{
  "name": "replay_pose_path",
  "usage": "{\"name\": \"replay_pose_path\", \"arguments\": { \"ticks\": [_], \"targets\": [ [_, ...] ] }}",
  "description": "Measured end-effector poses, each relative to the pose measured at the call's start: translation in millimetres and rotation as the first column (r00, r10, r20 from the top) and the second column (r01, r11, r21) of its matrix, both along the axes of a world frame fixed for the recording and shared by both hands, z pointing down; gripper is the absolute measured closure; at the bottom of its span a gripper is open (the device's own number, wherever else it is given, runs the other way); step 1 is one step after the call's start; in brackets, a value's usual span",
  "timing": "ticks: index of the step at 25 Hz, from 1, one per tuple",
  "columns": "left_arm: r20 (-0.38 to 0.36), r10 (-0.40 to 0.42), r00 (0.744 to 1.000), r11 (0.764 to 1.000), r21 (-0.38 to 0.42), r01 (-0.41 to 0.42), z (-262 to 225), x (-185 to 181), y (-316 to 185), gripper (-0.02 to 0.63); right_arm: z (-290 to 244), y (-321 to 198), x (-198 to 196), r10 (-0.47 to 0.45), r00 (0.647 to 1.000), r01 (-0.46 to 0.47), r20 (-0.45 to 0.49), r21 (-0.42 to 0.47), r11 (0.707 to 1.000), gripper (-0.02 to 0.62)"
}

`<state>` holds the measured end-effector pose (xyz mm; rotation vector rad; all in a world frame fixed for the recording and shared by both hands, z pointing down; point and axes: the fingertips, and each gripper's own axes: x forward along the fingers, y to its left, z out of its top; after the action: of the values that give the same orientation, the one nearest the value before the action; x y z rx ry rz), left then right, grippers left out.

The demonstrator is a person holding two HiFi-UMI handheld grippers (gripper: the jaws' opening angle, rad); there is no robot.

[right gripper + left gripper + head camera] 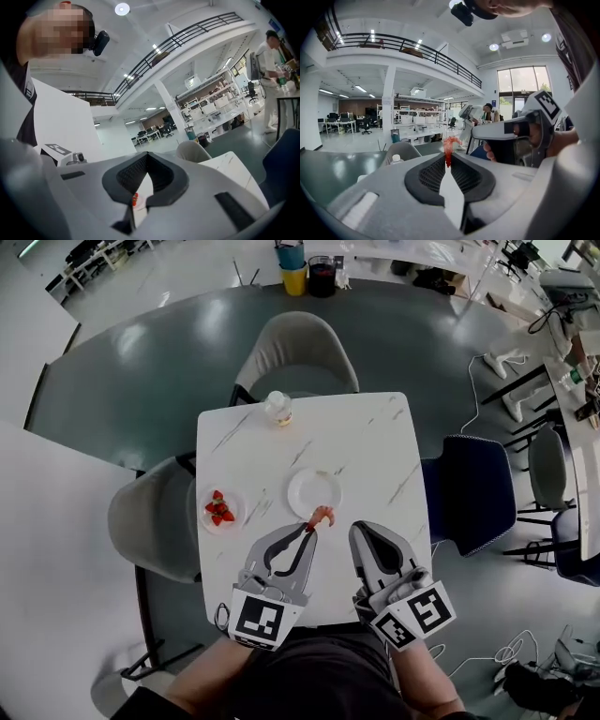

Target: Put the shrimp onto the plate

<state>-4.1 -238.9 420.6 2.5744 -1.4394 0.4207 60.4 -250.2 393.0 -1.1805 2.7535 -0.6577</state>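
Your left gripper (307, 529) is clamped on the shrimp (322, 515) at its jaw tips, by the near rim of the white plate (314, 493) just ahead. Your right gripper (362, 532), alongside, is closed and empty.

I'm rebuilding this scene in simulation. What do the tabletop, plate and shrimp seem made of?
Tabletop: white with grey veins and a soft sheen, so marble or marble-look laminate. Plate: plain smooth white, likely ceramic or plastic. Shrimp, pinched between the jaws of the left gripper: orange-pink; real or a plastic toy, I cannot tell.
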Motion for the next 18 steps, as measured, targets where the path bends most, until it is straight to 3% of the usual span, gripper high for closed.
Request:
{"name": "replay_pose_path", "arguments": {
  "ticks": [9, 18],
  "targets": [
    [0.027, -0.048, 0.998, 0.997, -0.059, 0.049, 55.9, 0.2, -39.7, 0.565, 44.3, -32.9, 1.7, -0.012, 1.000, 0.012, -0.008, -0.021, 1.000, 0.592],
    [0.037, -0.055, 0.998, 0.983, -0.175, 0.061, 140.0, -14.8, -51.2, 0.565, 122.5, -41.6, -15.2, -0.004, 0.998, -0.002, -0.058, -0.090, 0.996, 0.592]
  ]
}}
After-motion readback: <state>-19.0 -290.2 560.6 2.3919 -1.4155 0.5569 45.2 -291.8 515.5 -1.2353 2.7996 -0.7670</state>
